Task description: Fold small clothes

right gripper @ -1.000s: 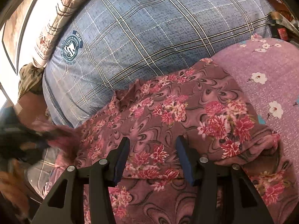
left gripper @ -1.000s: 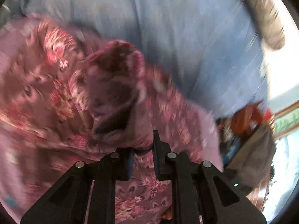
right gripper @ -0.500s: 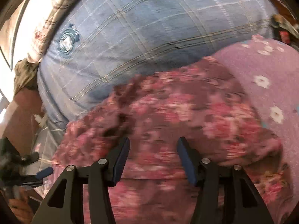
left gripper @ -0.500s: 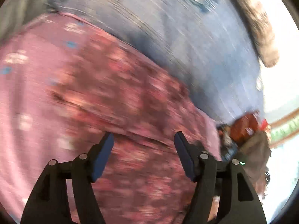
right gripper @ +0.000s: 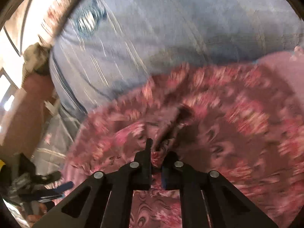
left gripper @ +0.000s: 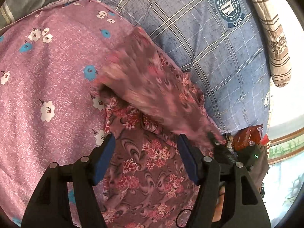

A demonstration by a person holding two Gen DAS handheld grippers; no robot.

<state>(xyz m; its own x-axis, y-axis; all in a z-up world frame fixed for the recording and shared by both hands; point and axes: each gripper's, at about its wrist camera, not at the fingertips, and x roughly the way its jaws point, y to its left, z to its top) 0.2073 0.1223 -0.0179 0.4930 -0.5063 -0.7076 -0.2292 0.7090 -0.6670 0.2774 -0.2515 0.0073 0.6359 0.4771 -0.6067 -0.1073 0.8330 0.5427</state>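
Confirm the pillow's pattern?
Blue-grey plaid pillow with a round "STARS" crest; clearest in the left wrist view.

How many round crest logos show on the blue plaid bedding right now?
2: a large crest logo at top right in the left wrist view, and a small one partly cut off at the bedding's right edge.

- L wrist cam looks down along the left gripper (left gripper: 146, 152), close over the flowery cloth (left gripper: 152, 171).
- R wrist cam sits very close, v. blurry.
- Both see the cloth & blue checked pillow (left gripper: 218, 47).
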